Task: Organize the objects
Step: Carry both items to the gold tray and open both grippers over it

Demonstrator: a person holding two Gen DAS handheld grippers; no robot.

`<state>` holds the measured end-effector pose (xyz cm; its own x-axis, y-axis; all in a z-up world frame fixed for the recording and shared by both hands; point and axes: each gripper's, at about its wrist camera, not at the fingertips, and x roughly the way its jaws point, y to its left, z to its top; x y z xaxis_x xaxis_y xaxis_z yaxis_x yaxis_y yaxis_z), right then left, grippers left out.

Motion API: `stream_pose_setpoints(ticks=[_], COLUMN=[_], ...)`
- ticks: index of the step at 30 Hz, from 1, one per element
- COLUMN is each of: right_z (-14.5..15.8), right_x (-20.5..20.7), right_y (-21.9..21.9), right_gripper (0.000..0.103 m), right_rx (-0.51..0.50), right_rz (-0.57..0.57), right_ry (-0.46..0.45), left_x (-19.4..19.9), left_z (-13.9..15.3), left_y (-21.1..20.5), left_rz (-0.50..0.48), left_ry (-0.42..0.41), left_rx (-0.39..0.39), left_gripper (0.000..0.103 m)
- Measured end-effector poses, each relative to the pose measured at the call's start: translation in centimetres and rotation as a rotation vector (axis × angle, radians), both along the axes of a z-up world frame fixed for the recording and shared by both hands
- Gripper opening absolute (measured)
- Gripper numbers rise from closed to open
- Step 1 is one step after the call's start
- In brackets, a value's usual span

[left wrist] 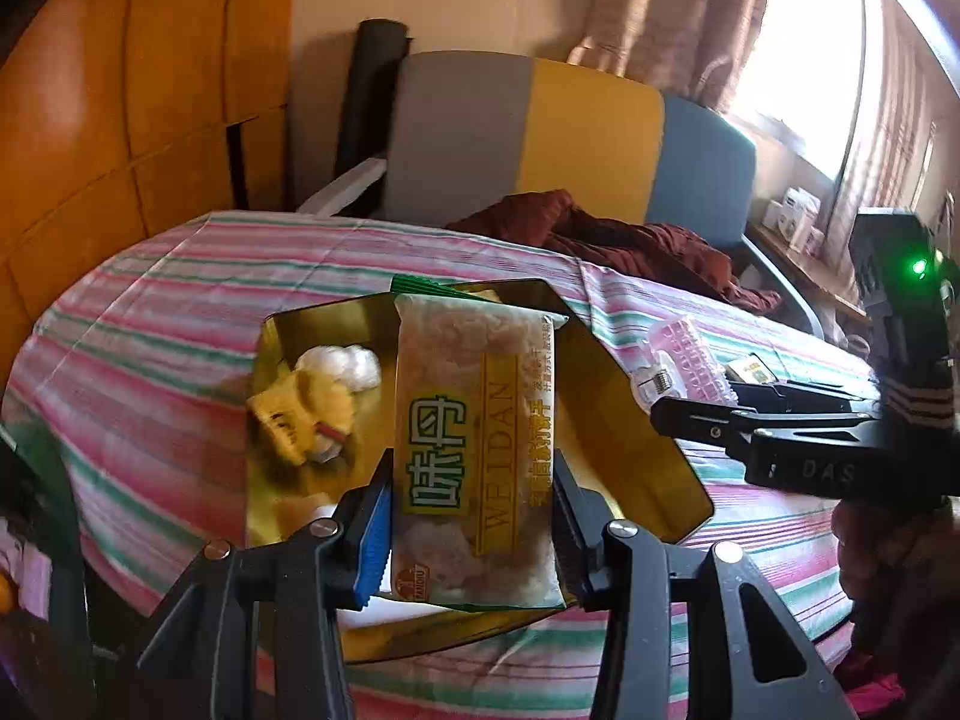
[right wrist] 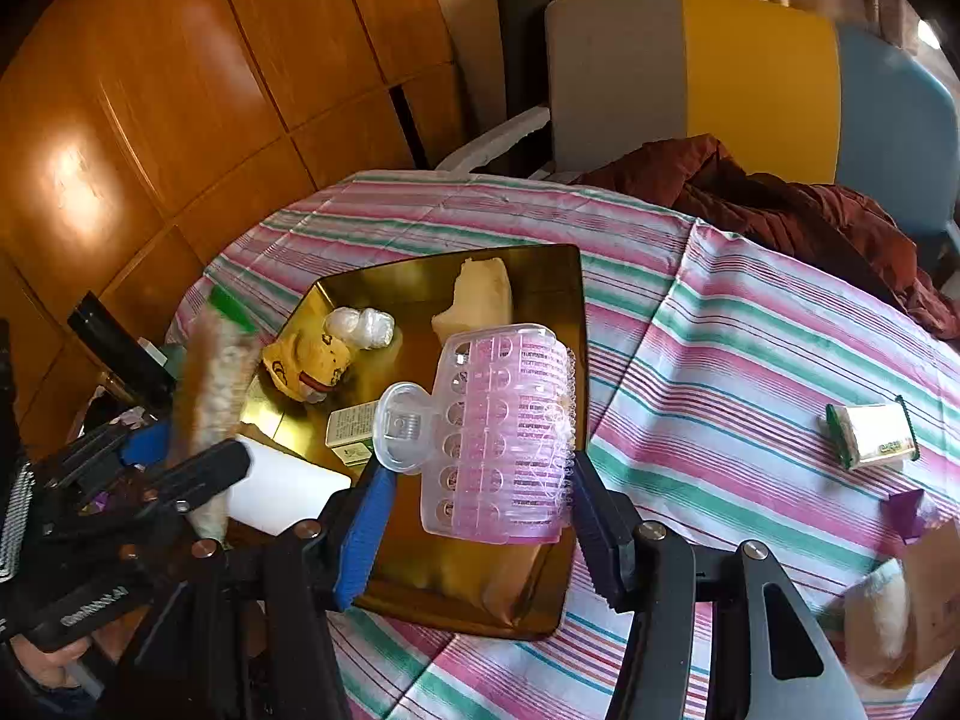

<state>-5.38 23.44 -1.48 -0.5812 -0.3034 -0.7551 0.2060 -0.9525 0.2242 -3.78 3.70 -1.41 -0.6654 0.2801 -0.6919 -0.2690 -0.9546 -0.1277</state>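
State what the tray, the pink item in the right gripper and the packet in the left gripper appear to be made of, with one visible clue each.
Tray: probably polished gold-toned metal; mirror-like reflections.
Pink hair roller: translucent moulded plastic; light passes through, bristly surface.
Snack packet: glossy clear plastic film, printed; contents show through.

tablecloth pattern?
Tablecloth: pink, green and white stripes. Clearest in the right wrist view.

The tray (right wrist: 558, 276) sits mid-table — a toy (right wrist: 306, 360) in its left part, a packet (right wrist: 873, 435) toward the table's right edge.
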Motion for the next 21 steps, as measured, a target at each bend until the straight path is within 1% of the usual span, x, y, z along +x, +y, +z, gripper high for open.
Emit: stream_pose_setpoints(ticks=[5,8,16,21], right_z=[-0.5,-0.8,-2.1,-2.8], right_x=[-1.4,-2.4,-5.1,-6.5], right_y=[-0.4,-0.5,-1.3,-1.9], right_gripper=[0.058,0.058,0.058,0.058], right_rx=[0.020,0.026,0.057,0.070], right_rz=[-0.009,-0.015,-0.002,-0.002], right_ry=[-0.013,-0.023,-0.057,-0.069], left_x=[0.0,-0.3,-1.2,-2.0], left_z=[0.0,-0.2,-0.9,-1.2], left_y=[-3.0,-4.0,-4.4,-4.3], left_rz=[0.068,0.092,0.100,0.109], left_ry=[-0.005,-0.014,-0.046,-0.051], left_rx=[0.034,0.052,0.081,0.067], left_gripper=[0.046,0.046,0.046,0.046])
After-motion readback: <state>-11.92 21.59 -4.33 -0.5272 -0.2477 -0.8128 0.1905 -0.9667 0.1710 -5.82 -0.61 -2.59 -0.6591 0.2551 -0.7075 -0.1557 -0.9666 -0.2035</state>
